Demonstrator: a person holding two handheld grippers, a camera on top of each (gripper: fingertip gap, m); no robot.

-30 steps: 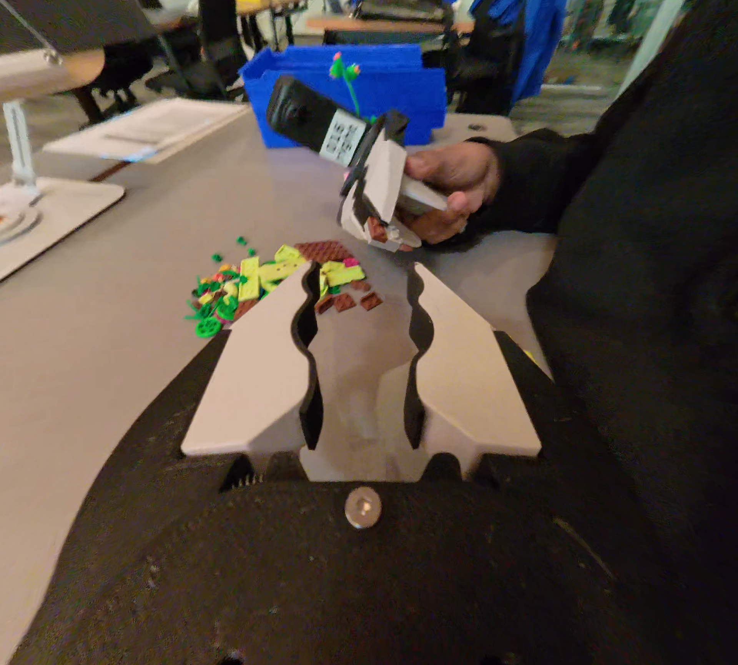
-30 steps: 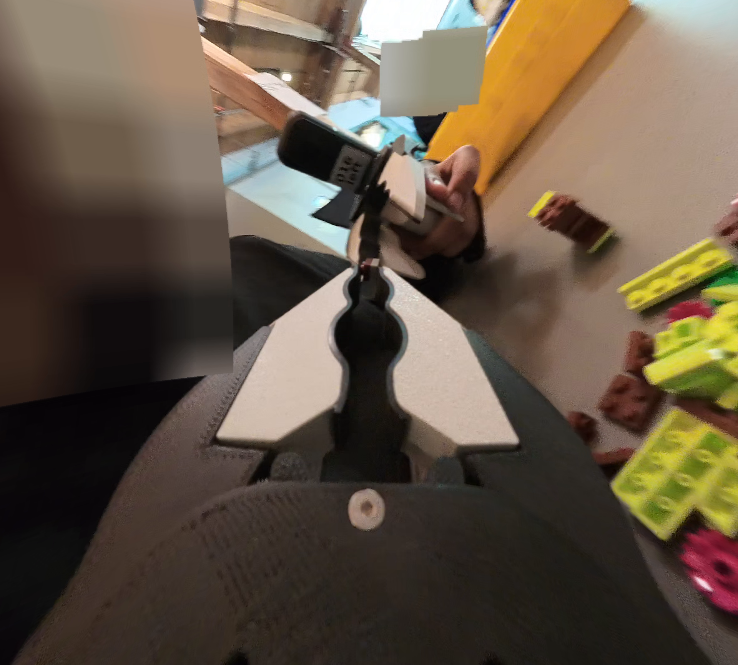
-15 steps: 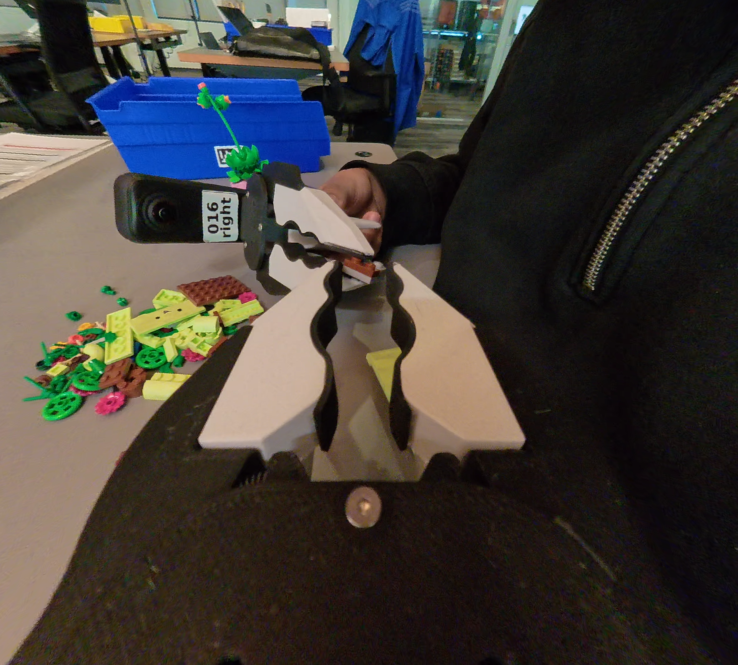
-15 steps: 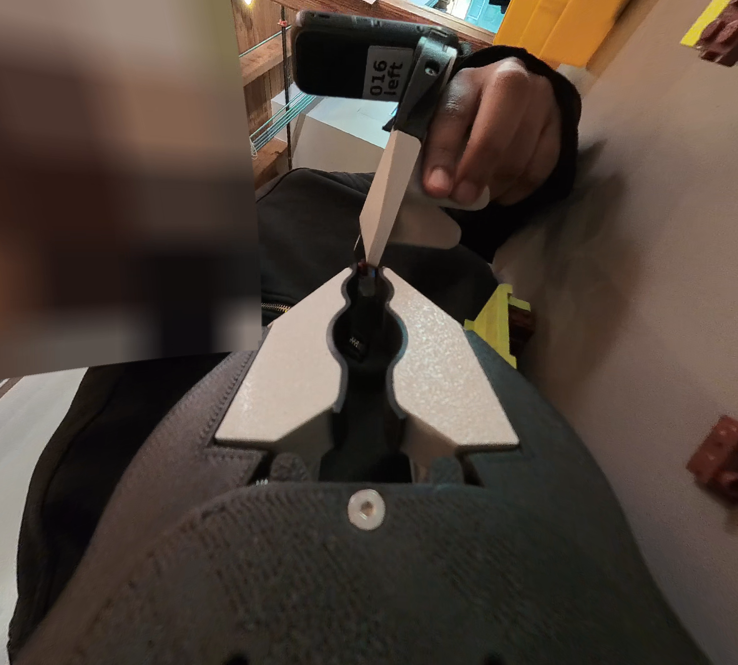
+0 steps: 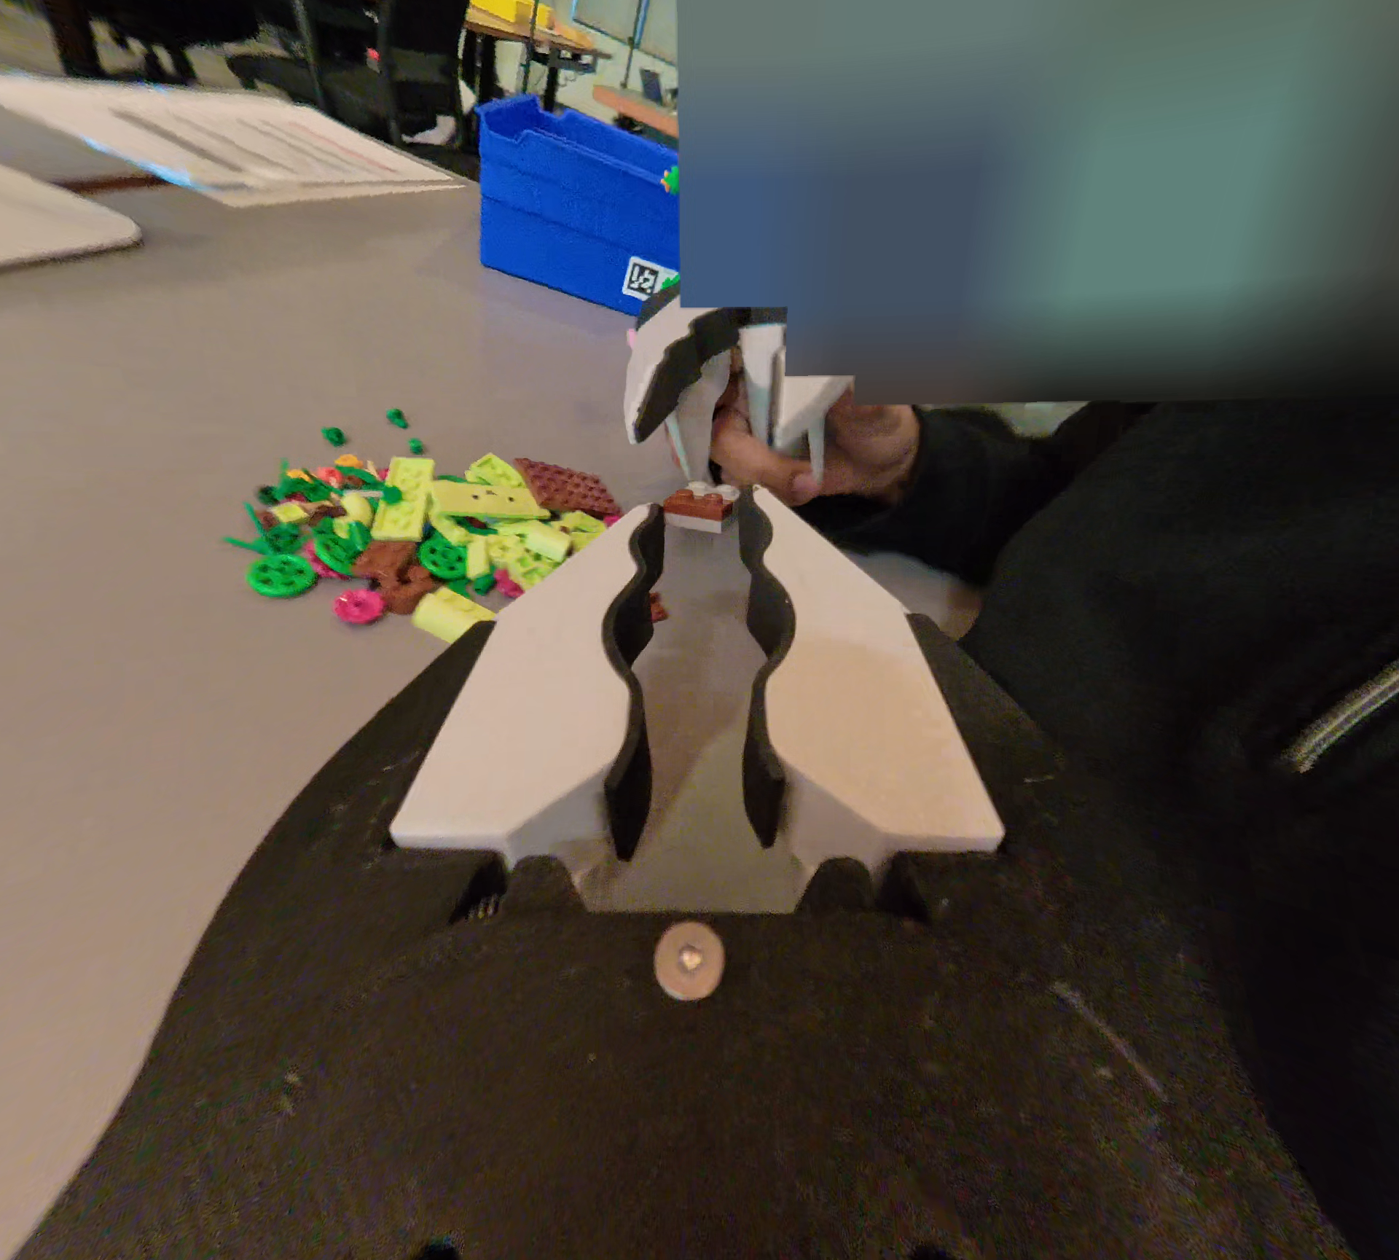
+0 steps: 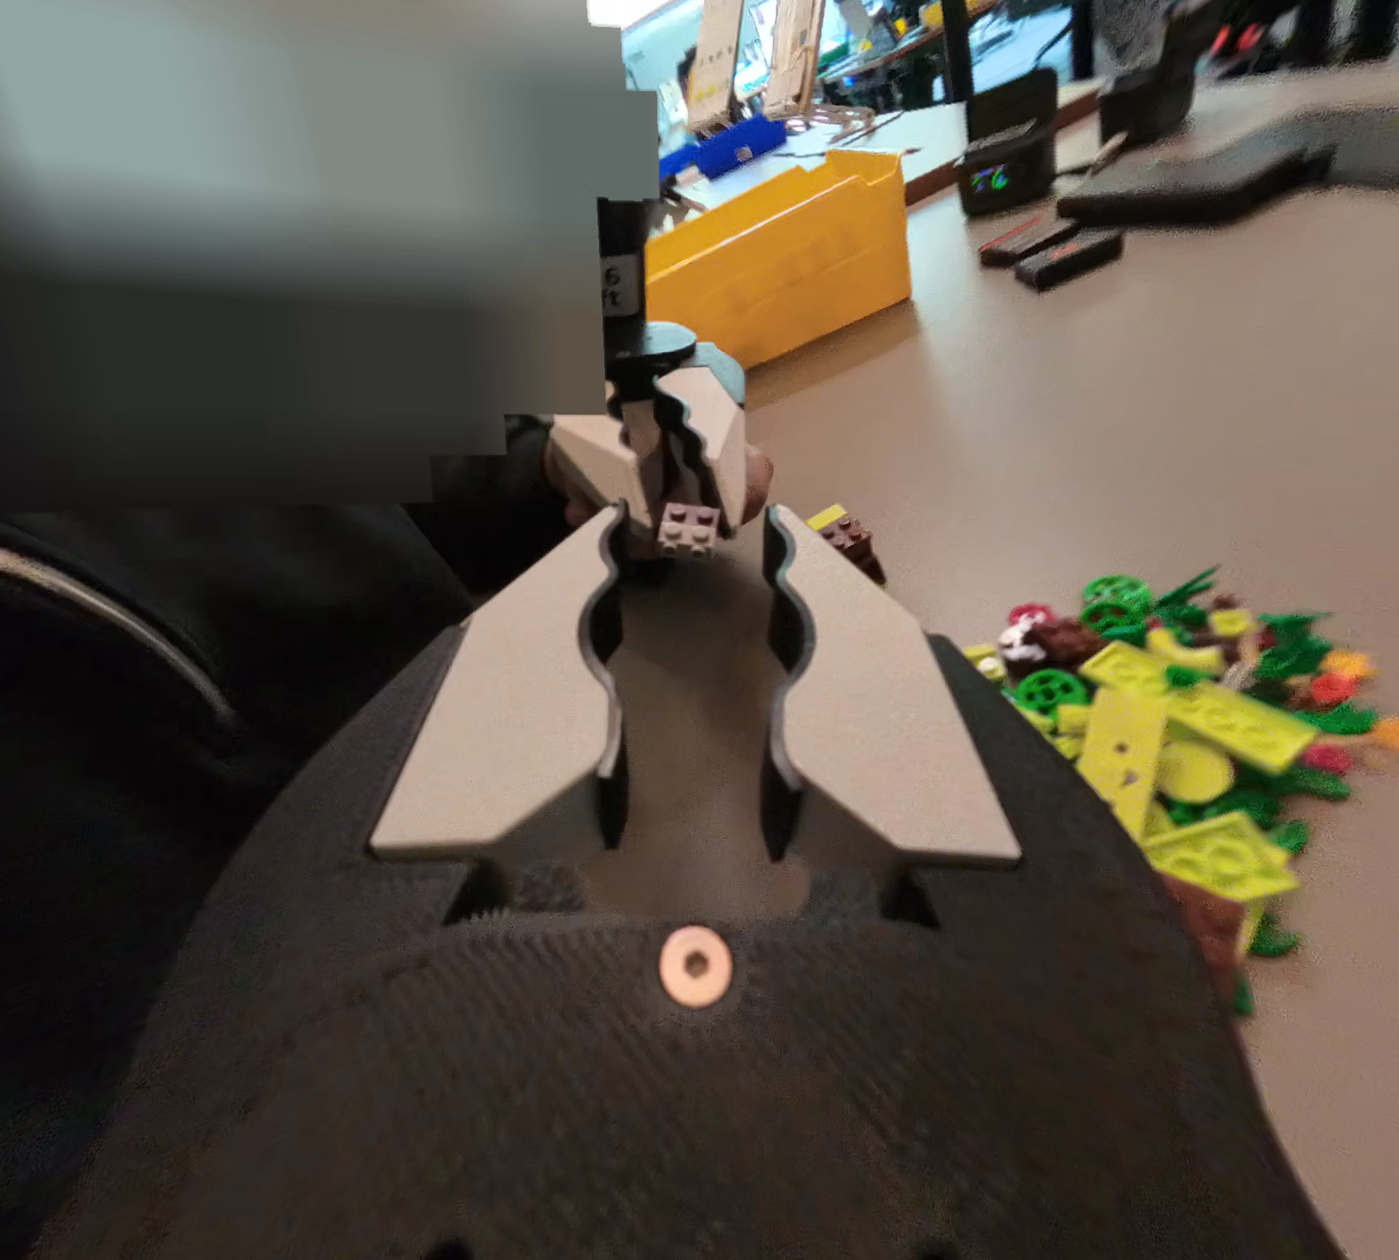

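My left tongs (image 5: 700, 516) pinch a small brown-and-white brick (image 5: 701, 510) at the tips; my right tongs (image 6: 693, 531) gape empty before it, above the desk (image 5: 227, 376).

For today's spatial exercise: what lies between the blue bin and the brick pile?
Only bare grey table, seen in the left wrist view between blue bin and brick pile.

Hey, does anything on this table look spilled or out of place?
Yes: a jumbled heap of small bricks lies loose on the table, outside the blue bin. One brown-and-yellow block sits apart from it, beside the open right tool. The left tool grips a brown-and-white brick. Nothing looks broken.
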